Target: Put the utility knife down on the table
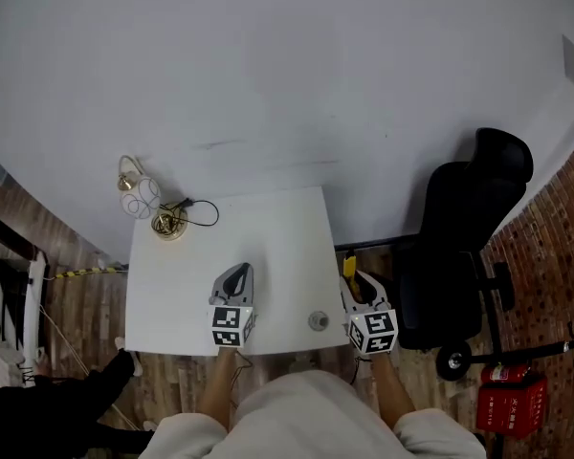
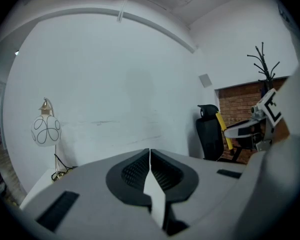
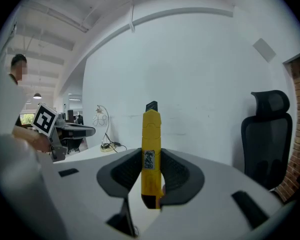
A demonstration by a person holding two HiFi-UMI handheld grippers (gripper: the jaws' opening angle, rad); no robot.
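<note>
A yellow utility knife (image 3: 151, 134) with a black tip stands upright between the jaws of my right gripper (image 3: 151, 160), which is shut on it. In the head view the right gripper (image 1: 356, 285) hangs just past the right edge of the white table (image 1: 268, 237), with the knife (image 1: 349, 267) poking forward. My left gripper (image 1: 236, 275) is over the table's near part, with its jaws (image 2: 150, 153) pressed together and nothing between them. From the left gripper view, the right gripper (image 2: 260, 121) and the knife (image 2: 222, 129) show at the right.
A globe lamp (image 1: 140, 196) with a brass base and black cord stands at the table's far left corner. A small grey round object (image 1: 318, 320) lies near the front edge. A black office chair (image 1: 464, 247) stands right of the table, and a red fire extinguisher (image 1: 510, 404) sits on the floor.
</note>
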